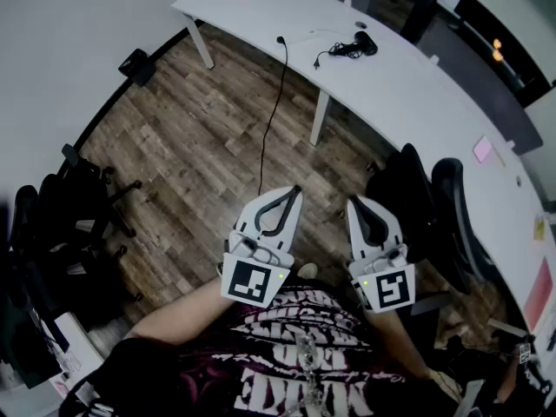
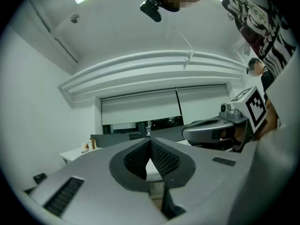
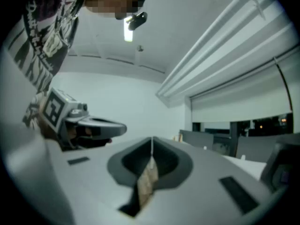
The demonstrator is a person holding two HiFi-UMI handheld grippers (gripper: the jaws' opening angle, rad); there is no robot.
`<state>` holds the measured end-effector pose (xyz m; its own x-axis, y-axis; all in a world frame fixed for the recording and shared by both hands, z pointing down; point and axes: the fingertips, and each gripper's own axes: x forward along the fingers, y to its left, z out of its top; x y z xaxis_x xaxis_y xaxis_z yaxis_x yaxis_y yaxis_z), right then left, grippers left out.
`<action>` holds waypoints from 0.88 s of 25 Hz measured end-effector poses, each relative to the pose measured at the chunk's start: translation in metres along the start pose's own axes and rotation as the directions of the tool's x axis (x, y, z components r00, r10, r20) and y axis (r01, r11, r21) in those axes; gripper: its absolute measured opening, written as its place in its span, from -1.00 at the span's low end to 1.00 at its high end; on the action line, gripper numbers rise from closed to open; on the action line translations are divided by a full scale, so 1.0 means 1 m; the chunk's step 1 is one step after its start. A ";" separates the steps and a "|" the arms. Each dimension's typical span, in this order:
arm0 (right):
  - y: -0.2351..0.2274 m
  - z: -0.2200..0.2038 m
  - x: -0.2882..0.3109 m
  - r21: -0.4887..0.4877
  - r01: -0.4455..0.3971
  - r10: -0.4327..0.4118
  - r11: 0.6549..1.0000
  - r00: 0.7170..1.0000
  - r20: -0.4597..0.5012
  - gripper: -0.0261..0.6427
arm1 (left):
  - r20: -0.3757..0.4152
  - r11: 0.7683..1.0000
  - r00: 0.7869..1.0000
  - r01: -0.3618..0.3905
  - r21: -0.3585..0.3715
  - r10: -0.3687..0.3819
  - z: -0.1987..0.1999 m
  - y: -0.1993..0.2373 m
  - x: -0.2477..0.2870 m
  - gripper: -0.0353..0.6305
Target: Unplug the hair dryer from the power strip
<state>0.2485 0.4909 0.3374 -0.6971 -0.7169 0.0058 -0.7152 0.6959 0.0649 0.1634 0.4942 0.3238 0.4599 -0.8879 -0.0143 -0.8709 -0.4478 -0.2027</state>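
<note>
Work on the unplugging has not yet begun: across the brown wood-plank floor (image 1: 200, 155), on the long, curved white table (image 1: 408, 85), the black hair dryer (image 1: 366, 42) lies well apart from the person, its coiled black cord (image 1: 334, 53) beside it. Whether the plug sits in a power strip cannot be told at this distance; only a faint pale shape shows next to the cord. The left white two-jaw gripper (image 1: 294, 191) is held close to the person's chest with its jaws clenched tip to tip on nothing. The right white two-jaw gripper (image 1: 354, 203) is held level alongside it, likewise closed and empty. By this reading every step remains: crossing the floor, steadying the strip, and pulling the plug. Black office chairs (image 1: 401, 189) crowd the near side of the table at right, and more dark chairs (image 1: 82, 189) stand at left, so the open floor ahead looks the easier route. A thin black cable (image 1: 276, 102) hangs from the table edge to the floor, a likely snag for feet. A small pink note (image 1: 482, 149) rests farther along the tabletop.
</note>
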 end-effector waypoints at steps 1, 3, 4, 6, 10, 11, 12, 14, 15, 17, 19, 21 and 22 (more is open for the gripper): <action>0.004 0.000 0.004 -0.002 -0.002 0.002 1.000 1.000 -0.003 -0.82 | 0.000 1.000 1.000 -0.001 -0.004 0.001 -0.001 0.004 -0.002 -0.82; 0.014 -0.001 0.012 -0.002 -0.007 0.007 1.000 1.000 -0.007 -0.82 | 0.005 1.000 1.000 -0.003 -0.007 0.003 -0.003 0.013 -0.005 -0.82; 0.019 0.000 0.016 0.001 -0.010 0.010 1.000 1.000 -0.007 -0.82 | 0.009 1.000 1.000 -0.004 -0.007 0.004 -0.004 0.019 -0.007 -0.82; 0.029 0.002 0.025 0.014 -0.018 0.018 1.000 1.000 -0.002 -0.82 | 0.012 1.000 1.000 -0.010 -0.016 0.010 -0.005 0.032 -0.012 -0.82; 0.047 0.005 0.044 0.015 -0.023 0.023 1.000 1.000 -0.005 -0.81 | 0.010 0.999 1.000 -0.014 -0.040 0.014 -0.012 0.056 -0.023 -0.82; 0.051 0.005 0.049 0.013 -0.022 0.022 1.000 1.000 -0.009 -0.81 | 0.009 0.999 1.000 -0.015 -0.048 0.015 -0.014 0.062 -0.025 -0.82; 0.055 0.004 0.054 0.009 -0.022 0.022 1.000 1.000 -0.014 -0.81 | 0.008 0.998 1.000 -0.016 -0.056 0.017 -0.017 0.069 -0.028 -0.82; 0.064 0.005 0.063 0.001 -0.023 0.023 1.000 1.000 -0.013 -0.81 | 0.008 0.998 1.000 -0.019 -0.066 0.019 -0.020 0.082 -0.033 -0.82; 0.068 0.007 0.067 0.004 -0.021 0.021 1.000 1.000 -0.012 -0.81 | 0.010 0.998 1.000 -0.018 -0.062 0.019 -0.021 0.088 -0.037 -0.82; 0.077 0.010 0.077 0.012 -0.014 0.014 1.000 1.000 -0.009 -0.81 | 0.017 0.998 1.000 -0.016 -0.054 0.017 -0.022 0.101 -0.043 -0.82; 0.085 0.013 0.087 0.007 -0.013 0.013 1.000 1.000 -0.002 -0.81 | 0.020 0.998 1.000 -0.016 -0.057 0.017 -0.024 0.114 -0.050 -0.82; 0.094 0.013 0.096 0.004 -0.009 0.009 1.000 1.000 -0.009 -0.81 | 0.024 0.998 1.000 -0.016 -0.058 0.017 -0.027 0.126 -0.056 -0.82; 0.098 0.012 0.099 0.007 -0.007 0.007 1.000 1.000 -0.015 -0.81 | 0.025 0.998 1.000 -0.015 -0.061 0.017 -0.029 0.131 -0.059 -0.82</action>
<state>0.1087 0.4891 0.3319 -0.7013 -0.7126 0.0210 -0.7106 0.7011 0.0583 0.0168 0.4848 0.3260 0.4493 -0.8924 -0.0421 -0.8867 -0.4397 -0.1427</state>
